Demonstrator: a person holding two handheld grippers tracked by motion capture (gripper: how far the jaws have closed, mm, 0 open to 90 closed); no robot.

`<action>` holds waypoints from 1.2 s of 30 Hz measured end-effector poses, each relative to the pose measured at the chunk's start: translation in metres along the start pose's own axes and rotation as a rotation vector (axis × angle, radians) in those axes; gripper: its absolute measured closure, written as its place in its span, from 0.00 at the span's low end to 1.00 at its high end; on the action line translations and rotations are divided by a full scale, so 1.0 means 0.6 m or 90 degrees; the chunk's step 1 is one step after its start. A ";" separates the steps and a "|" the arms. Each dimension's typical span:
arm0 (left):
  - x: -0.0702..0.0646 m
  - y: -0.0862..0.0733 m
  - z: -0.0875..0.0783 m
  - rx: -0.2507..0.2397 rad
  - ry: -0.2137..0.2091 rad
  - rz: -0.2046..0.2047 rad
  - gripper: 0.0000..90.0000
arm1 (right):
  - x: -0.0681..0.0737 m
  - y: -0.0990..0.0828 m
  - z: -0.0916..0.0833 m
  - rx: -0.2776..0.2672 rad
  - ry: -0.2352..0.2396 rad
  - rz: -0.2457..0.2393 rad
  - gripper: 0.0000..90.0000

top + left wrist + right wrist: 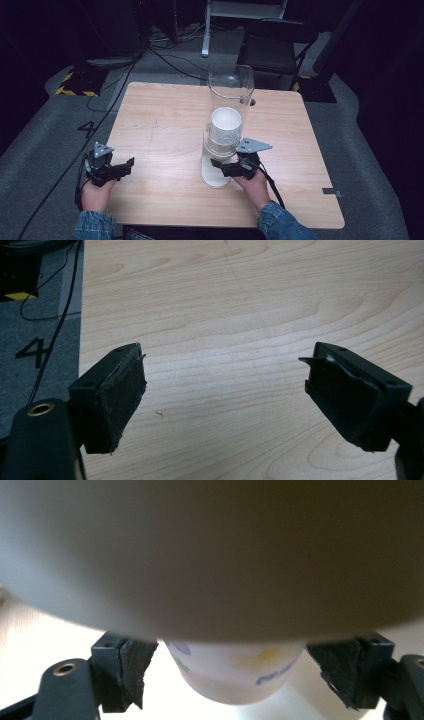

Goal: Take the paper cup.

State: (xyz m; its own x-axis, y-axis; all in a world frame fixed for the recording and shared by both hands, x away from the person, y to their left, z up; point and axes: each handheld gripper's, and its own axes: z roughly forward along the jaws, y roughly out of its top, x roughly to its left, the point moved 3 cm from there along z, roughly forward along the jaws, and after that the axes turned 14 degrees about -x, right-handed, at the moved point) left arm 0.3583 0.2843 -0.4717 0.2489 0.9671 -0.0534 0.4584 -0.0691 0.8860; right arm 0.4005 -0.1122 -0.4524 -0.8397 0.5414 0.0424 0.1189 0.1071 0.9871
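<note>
Cup dispenser (227, 130): 1 clear tube on a white base, centre of table (160, 120), toward near edge; paper cup stack (224, 131) inside, count unclear. Right gripper (235, 672) jaws open, flanking lowest cup (235, 672), no contact. Left gripper (225, 395) open, empty, near-left corner. Risk: off-centre squeeze crushes cup or tips dispenser w/ nothing bracing it

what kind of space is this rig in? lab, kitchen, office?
Most likely a lab or recording studio: dark surroundings, a lone wooden table on grey carpet, loose cables on the floor, hazard-striped stand feet, and a floor number marking.
</note>
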 end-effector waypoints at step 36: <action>-0.002 0.002 0.000 0.001 -0.001 0.001 0.18 | -0.006 -0.005 -0.001 -0.006 -0.018 -0.067 0.39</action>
State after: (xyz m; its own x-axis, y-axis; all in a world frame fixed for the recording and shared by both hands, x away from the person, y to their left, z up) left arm 0.3584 0.2832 -0.4706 0.2506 0.9667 -0.0519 0.4587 -0.0714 0.8857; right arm 0.4029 -0.1149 -0.4555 -0.8322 0.5505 -0.0663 0.0256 0.1576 0.9872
